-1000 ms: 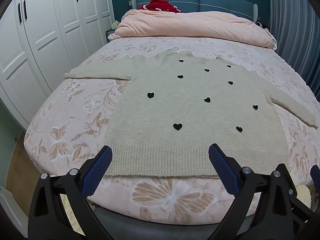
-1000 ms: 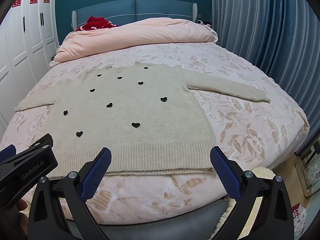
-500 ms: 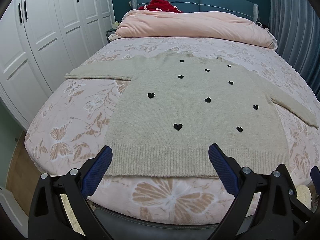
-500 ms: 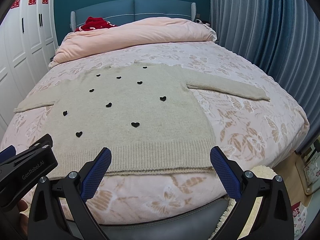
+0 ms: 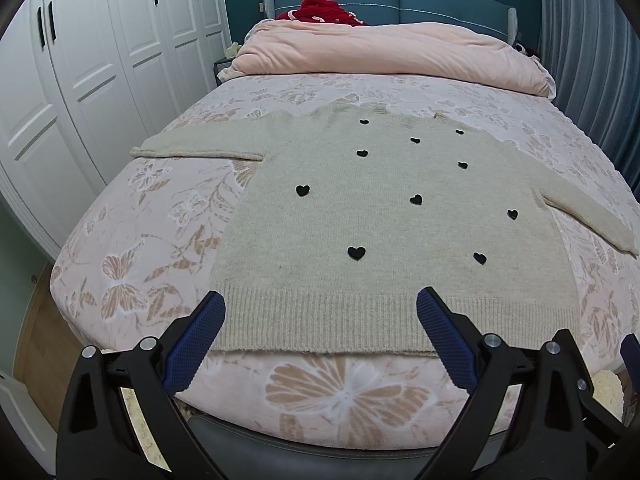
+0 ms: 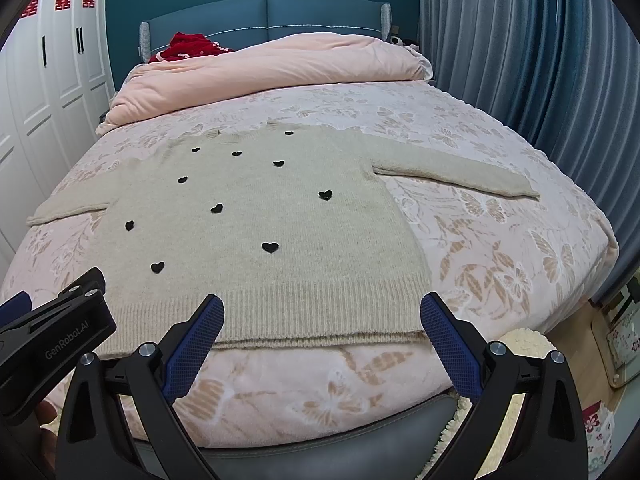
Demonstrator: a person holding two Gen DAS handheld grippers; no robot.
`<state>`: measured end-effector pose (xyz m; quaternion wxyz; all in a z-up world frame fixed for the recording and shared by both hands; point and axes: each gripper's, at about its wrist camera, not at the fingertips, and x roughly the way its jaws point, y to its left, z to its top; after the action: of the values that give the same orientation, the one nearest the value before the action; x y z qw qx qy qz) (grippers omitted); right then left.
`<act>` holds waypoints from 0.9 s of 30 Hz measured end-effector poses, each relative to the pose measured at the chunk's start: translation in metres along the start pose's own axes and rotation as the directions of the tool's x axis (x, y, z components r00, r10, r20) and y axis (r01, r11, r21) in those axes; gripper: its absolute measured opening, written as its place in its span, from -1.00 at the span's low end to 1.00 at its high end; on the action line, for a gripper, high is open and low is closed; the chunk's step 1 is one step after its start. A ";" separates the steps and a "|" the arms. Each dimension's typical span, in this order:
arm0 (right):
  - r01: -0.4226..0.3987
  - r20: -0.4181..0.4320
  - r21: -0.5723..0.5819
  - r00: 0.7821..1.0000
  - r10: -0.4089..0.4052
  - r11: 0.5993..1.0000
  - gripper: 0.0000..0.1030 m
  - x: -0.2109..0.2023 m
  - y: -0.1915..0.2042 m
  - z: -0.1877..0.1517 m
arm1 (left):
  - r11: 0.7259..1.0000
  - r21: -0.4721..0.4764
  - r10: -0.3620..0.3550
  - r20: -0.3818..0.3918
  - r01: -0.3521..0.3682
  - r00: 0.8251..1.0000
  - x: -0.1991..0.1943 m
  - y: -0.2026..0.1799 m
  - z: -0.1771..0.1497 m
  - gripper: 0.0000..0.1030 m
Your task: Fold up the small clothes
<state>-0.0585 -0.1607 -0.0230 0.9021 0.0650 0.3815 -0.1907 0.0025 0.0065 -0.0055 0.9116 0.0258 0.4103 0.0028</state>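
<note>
A beige knit sweater with small black hearts lies flat on the bed, front up, both sleeves spread out, hem toward me. It also shows in the right wrist view. My left gripper is open and empty, hovering just above the hem near its left part. My right gripper is open and empty, hovering over the hem's right part. The left gripper's body shows at the left of the right wrist view.
The bed has a pink floral cover. A pink duvet and a red garment lie at the headboard. White wardrobes stand on the left, blue curtains on the right.
Both views have shifted only very slightly. The sweater has not moved and both grippers stay open.
</note>
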 end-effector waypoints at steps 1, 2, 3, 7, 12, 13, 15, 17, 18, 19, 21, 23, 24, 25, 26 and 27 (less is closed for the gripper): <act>0.000 -0.001 0.000 1.000 0.000 1.000 0.90 0.000 0.000 0.000 | 1.000 0.000 0.001 0.000 -0.001 1.000 0.000 0.001 0.000 0.83; -0.001 0.000 0.001 1.000 0.001 1.000 0.90 0.000 0.000 0.000 | 1.000 0.000 0.001 -0.001 -0.001 1.000 0.001 0.001 0.000 0.83; -0.001 0.001 0.001 1.000 0.001 1.000 0.90 0.000 0.000 0.000 | 1.000 -0.001 0.001 -0.001 -0.001 1.000 0.001 0.002 -0.001 0.83; -0.001 0.000 0.004 1.000 0.001 1.000 0.90 0.000 -0.001 -0.001 | 1.000 0.001 0.000 0.000 0.000 1.000 0.001 0.001 0.000 0.83; -0.001 -0.001 0.003 1.000 0.001 1.000 0.90 0.000 -0.001 -0.001 | 1.000 0.000 0.001 0.001 -0.001 1.000 0.000 0.000 -0.001 0.83; -0.001 0.000 0.003 1.000 0.001 1.000 0.90 0.000 -0.001 0.000 | 1.000 0.000 0.002 0.002 -0.002 1.000 0.000 0.000 -0.001 0.83; -0.003 -0.001 0.005 1.000 0.003 1.000 0.90 0.000 -0.001 0.000 | 1.000 0.000 0.001 0.002 -0.001 1.000 0.001 0.001 -0.001 0.83; -0.002 -0.002 0.004 1.000 0.002 1.000 0.90 0.000 -0.001 -0.001 | 1.000 0.001 0.003 0.002 -0.003 1.000 0.001 0.001 -0.001 0.83; -0.002 -0.001 0.004 1.000 0.002 1.000 0.90 0.000 -0.001 0.000 | 1.000 0.001 0.006 0.002 -0.006 1.000 -0.001 -0.002 0.000 0.83; -0.001 -0.003 0.003 1.000 0.001 1.000 0.90 0.000 -0.001 0.000 | 1.000 0.001 0.007 0.001 -0.007 1.000 -0.001 -0.002 0.000 0.82; -0.001 -0.005 0.005 1.000 0.001 1.000 0.90 0.000 -0.002 -0.001 | 1.000 0.002 0.009 0.001 -0.009 1.000 -0.001 -0.003 0.000 0.80; -0.001 -0.006 0.006 1.000 0.001 1.000 0.90 0.000 -0.003 -0.002 | 1.000 0.001 0.007 0.000 -0.007 1.000 -0.001 -0.002 0.000 0.79; 0.000 -0.007 0.006 1.000 0.000 1.000 0.90 0.000 -0.002 -0.002 | 1.000 0.001 0.009 0.000 -0.009 1.000 -0.001 -0.003 0.000 0.79; 0.000 -0.008 0.007 1.000 0.000 1.000 0.90 0.000 -0.002 -0.003 | 1.000 0.001 0.008 0.001 -0.008 1.000 -0.001 -0.002 0.000 0.79; 0.000 -0.009 0.008 1.000 0.000 1.000 0.90 0.001 -0.001 -0.003 | 1.000 0.001 0.009 0.001 -0.009 1.000 -0.001 -0.002 0.000 0.79; 0.001 -0.009 0.008 1.000 -0.001 1.000 0.90 0.001 -0.001 -0.003 | 1.000 0.002 0.010 0.001 -0.010 1.000 -0.001 -0.003 0.000 0.79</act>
<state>-0.0603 -0.1616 -0.0254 0.9001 0.0695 0.3848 -0.1923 0.0019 0.0037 -0.0049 0.9117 0.0285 0.4098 0.0067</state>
